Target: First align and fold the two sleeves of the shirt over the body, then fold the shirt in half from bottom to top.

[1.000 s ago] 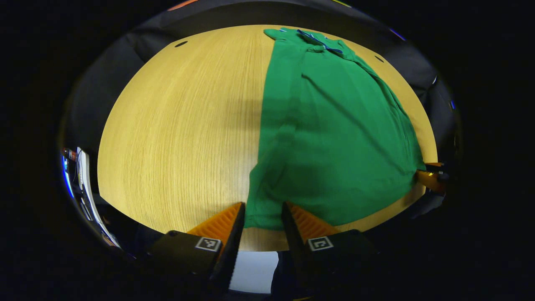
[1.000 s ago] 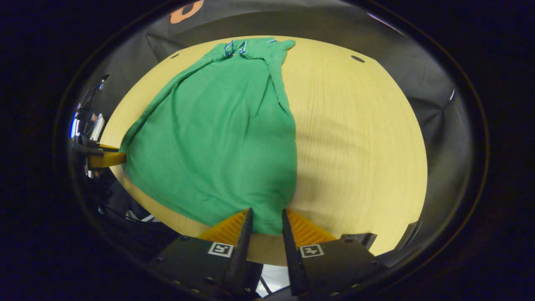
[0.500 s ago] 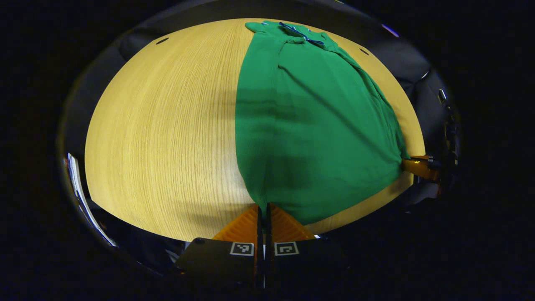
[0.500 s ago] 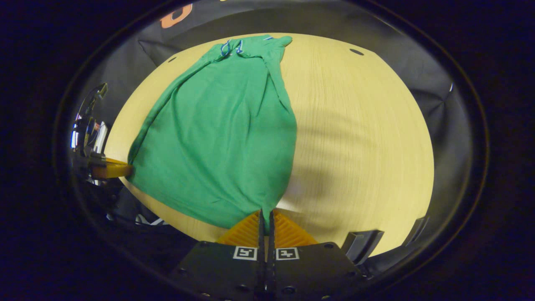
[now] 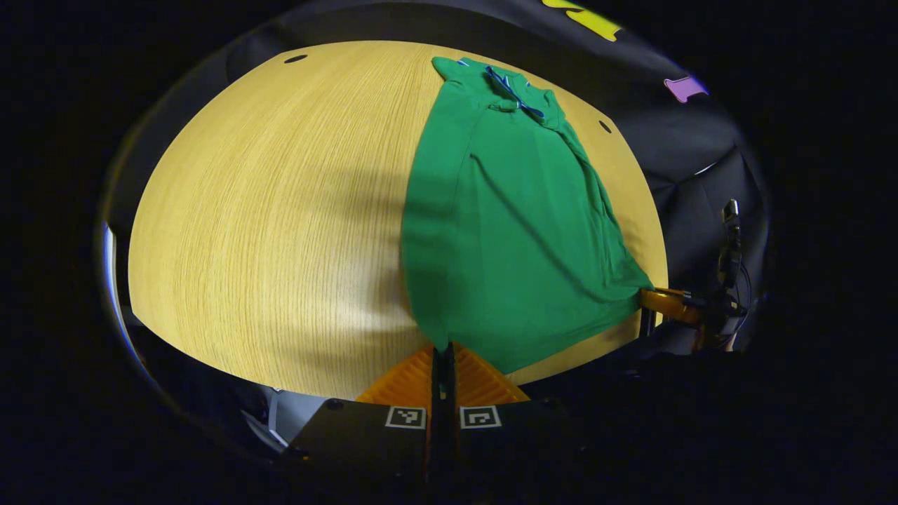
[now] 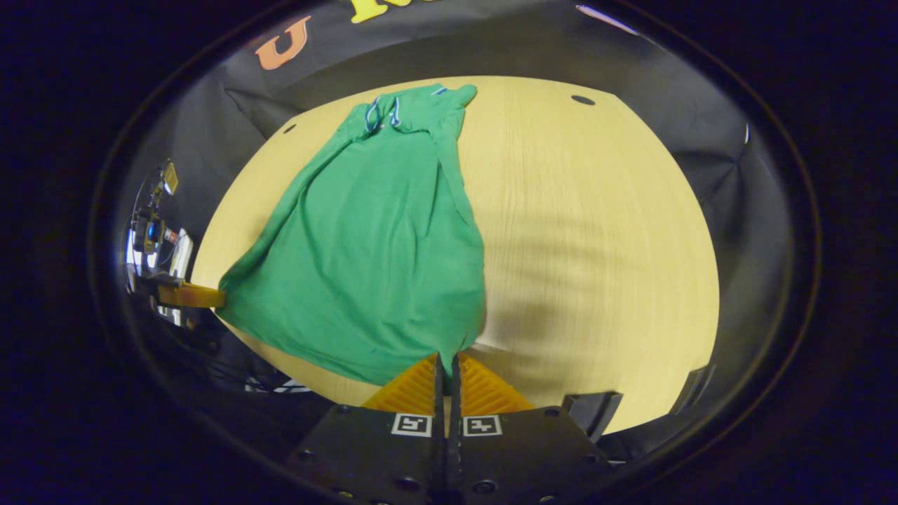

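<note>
A green shirt point(image 5: 505, 231) lies lengthwise on the round wooden table point(image 5: 266, 210), collar at the far end, sleeves folded in over the body. My left gripper point(image 5: 442, 348) is shut on the shirt's near bottom-left hem corner. In the right gripper view the same shirt point(image 6: 379, 245) stretches away, and my right gripper point(image 6: 446, 356) is shut on the bottom-right hem corner. Both corners are raised off the table, with the hem hanging taut between them. Each view also shows the other gripper at the opposite corner: the right gripper point(image 5: 656, 300) and the left gripper point(image 6: 203, 297).
The table point(image 6: 596, 231) has small dark holes point(image 5: 295, 59) near its far rim. Black cloth walls point(image 6: 744, 196) surround it. Some cabling and gear point(image 5: 729, 280) sit beyond the right edge, and equipment point(image 6: 151, 231) shows at the left rim of the right gripper view.
Both grippers went from open around the hem to shut on its corners. They have since lifted, raising the bottom edge off the table.
</note>
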### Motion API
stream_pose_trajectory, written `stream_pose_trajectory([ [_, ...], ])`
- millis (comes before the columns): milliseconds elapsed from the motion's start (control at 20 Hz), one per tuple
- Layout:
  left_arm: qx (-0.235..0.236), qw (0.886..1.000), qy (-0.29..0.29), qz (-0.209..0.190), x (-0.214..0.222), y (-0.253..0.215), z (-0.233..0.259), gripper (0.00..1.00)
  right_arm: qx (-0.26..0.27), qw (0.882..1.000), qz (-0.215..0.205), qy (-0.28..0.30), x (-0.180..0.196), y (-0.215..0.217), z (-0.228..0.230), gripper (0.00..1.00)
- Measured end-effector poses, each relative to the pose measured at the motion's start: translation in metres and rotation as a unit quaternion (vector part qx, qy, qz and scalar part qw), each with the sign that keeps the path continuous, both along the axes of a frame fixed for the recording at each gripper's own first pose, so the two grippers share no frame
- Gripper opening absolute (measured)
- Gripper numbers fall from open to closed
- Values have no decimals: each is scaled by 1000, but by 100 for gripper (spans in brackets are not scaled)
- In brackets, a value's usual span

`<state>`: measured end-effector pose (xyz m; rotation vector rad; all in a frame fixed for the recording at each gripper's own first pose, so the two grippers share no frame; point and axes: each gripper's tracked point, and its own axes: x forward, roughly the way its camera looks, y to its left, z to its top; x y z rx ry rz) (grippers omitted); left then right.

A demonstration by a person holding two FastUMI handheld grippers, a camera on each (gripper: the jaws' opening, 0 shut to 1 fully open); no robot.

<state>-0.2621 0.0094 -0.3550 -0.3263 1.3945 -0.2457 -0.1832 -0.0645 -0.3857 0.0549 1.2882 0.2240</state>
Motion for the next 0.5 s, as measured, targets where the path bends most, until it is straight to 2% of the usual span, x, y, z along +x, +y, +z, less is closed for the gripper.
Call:
stream_pose_trajectory([
  [300, 0, 999, -51, -13, 39, 3, 40, 4, -3, 999, 28, -27, 21, -3, 16, 1],
  [350, -1, 998, -57, -13, 32, 5, 42, 4, -3, 999, 31, -30, 26, -4, 18, 2],
  [500, 2, 997, -75, -20, 61, 10, 50, 4, 2, 998, 38, -45, 43, -3, 29, 1],
])
